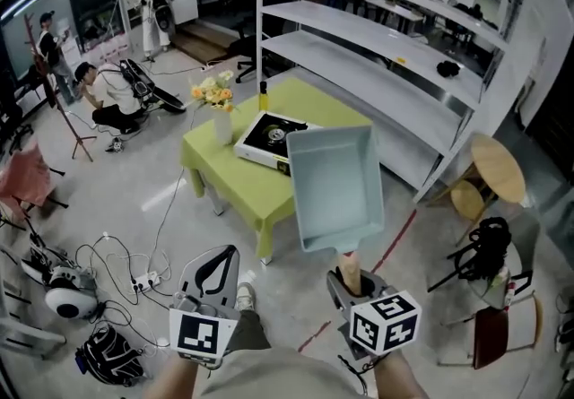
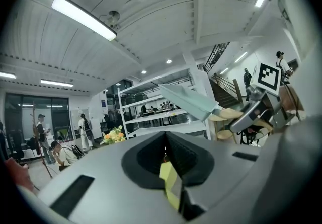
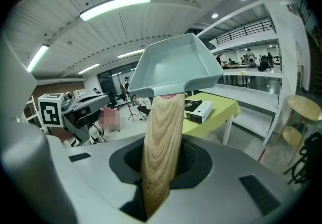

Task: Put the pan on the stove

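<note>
A pale blue-green square pan (image 1: 336, 186) with a wooden handle (image 3: 161, 142) hangs in the air over the floor, in front of the green table (image 1: 238, 186). My right gripper (image 1: 352, 279) is shut on the handle's end, and the pan (image 3: 173, 69) tilts up away from it. The portable stove (image 1: 269, 139), white with a black top, lies on the table beyond the pan; the right gripper view shows the stove (image 3: 198, 109) too. My left gripper (image 1: 215, 264) is lower left, shut and holding nothing. From the left gripper view, the pan (image 2: 188, 101) is up to the right.
A vase of yellow flowers (image 1: 218, 101) stands on the table's far left corner. White shelving (image 1: 359, 39) runs behind the table. Round wooden stools (image 1: 498, 164) and a black chair (image 1: 484, 249) are at the right. Cables and gear (image 1: 99, 276) lie on the floor at left. People are at the back left.
</note>
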Demonstrator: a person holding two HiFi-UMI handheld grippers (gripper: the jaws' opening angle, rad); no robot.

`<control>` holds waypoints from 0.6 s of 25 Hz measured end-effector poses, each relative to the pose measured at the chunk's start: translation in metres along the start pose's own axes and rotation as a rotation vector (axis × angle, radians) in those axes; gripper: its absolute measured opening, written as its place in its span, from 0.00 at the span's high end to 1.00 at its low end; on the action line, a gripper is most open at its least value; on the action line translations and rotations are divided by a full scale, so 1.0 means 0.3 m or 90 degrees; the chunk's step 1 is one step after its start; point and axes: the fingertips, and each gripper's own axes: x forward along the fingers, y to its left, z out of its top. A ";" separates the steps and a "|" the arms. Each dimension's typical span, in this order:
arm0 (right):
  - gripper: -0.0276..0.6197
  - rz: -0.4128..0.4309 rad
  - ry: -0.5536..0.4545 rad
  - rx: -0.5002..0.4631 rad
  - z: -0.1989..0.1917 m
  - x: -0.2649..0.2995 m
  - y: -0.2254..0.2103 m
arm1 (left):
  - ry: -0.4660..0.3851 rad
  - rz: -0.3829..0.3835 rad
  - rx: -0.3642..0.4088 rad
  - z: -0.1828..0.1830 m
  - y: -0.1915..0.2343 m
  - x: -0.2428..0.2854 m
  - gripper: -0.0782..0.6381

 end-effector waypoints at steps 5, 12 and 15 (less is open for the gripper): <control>0.84 -0.012 0.029 0.010 0.078 0.179 -0.013 | 0.015 -0.007 -0.013 -0.047 0.163 0.135 0.88; 0.84 -0.030 0.064 0.030 0.204 0.460 -0.034 | 0.028 -0.039 -0.036 -0.111 0.403 0.356 0.88; 0.84 -0.040 0.076 0.040 0.263 0.584 -0.047 | 0.039 -0.053 -0.035 -0.148 0.513 0.461 0.88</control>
